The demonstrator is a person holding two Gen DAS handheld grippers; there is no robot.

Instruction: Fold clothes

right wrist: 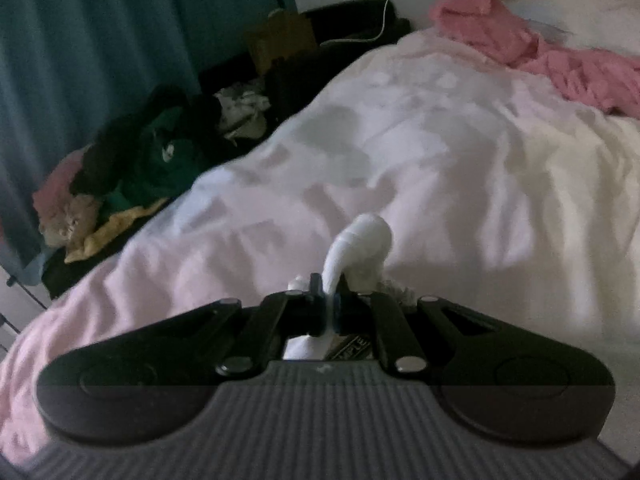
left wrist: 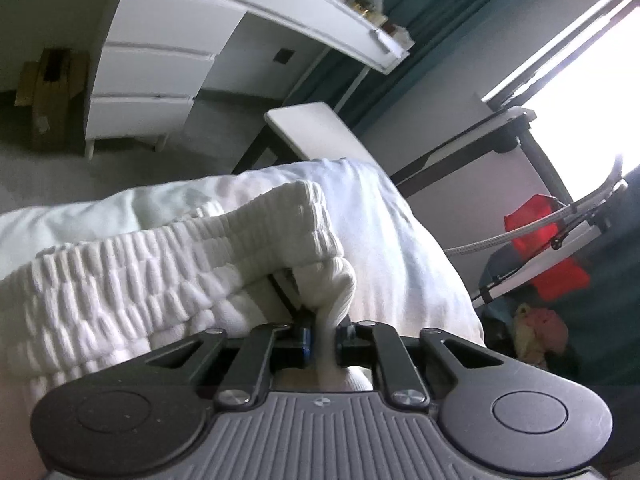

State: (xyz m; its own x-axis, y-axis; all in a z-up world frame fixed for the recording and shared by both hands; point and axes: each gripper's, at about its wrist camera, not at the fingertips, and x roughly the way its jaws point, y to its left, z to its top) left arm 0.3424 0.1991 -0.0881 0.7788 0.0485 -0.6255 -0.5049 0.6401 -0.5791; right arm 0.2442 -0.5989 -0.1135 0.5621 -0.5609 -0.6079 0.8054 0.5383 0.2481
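My left gripper (left wrist: 323, 338) is shut on a white garment (left wrist: 168, 272) with a ribbed, elastic waistband. The cloth bunches between the jaws and spreads to the left over the white bed cover (left wrist: 384, 232). My right gripper (right wrist: 327, 304) is shut on another fold of white garment (right wrist: 360, 246), which sticks up in a small curl above the jaws. Whether it is the same garment cannot be told. Below it lies the pale bed cover (right wrist: 440, 152).
A pink garment (right wrist: 540, 48) lies crumpled at the far right of the bed. A heap of dark and coloured clothes (right wrist: 140, 168) lies beside the bed by the teal curtain (right wrist: 100, 32). A white drawer unit (left wrist: 148, 76), a small white table (left wrist: 320, 128) and a red item (left wrist: 540, 236) stand around.
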